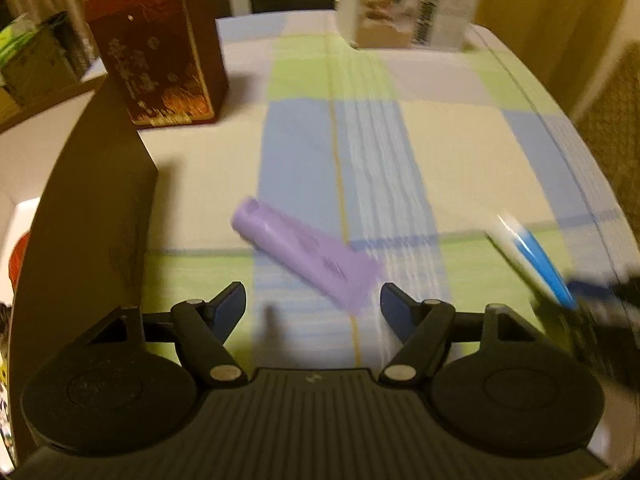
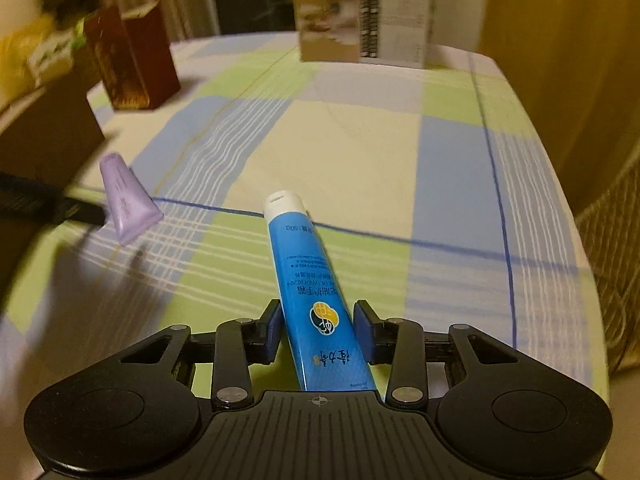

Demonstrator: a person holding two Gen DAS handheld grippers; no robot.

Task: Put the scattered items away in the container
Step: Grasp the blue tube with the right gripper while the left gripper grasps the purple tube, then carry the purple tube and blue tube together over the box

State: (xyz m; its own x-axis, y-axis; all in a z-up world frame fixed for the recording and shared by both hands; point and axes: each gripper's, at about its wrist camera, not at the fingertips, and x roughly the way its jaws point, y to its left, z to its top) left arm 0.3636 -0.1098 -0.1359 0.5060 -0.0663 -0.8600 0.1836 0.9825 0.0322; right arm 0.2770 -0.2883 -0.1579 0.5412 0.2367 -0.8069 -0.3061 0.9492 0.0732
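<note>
Right tool (image 2: 316, 330): both pads clamped on the blue tube (image 2: 316, 292), which runs up the centre of the right wrist view, white cap (image 2: 285, 203) pointing away, held above the checked surface (image 2: 360, 148).

Left tool (image 1: 313, 306): jaws spread wide, nothing between them, low centre of the left wrist view. Purple tube (image 1: 308, 254) lies on the surface just beyond the tips, cap end toward upper left, flat crimped end toward lower right, near the right pad. Contact with pad: cannot tell, frame blurred.

Brown container (image 1: 92, 216) wall fills the left edge of the left view. Red box (image 1: 156, 52) stands upper left; white carton (image 1: 404, 4) at top, right of centre.
</note>
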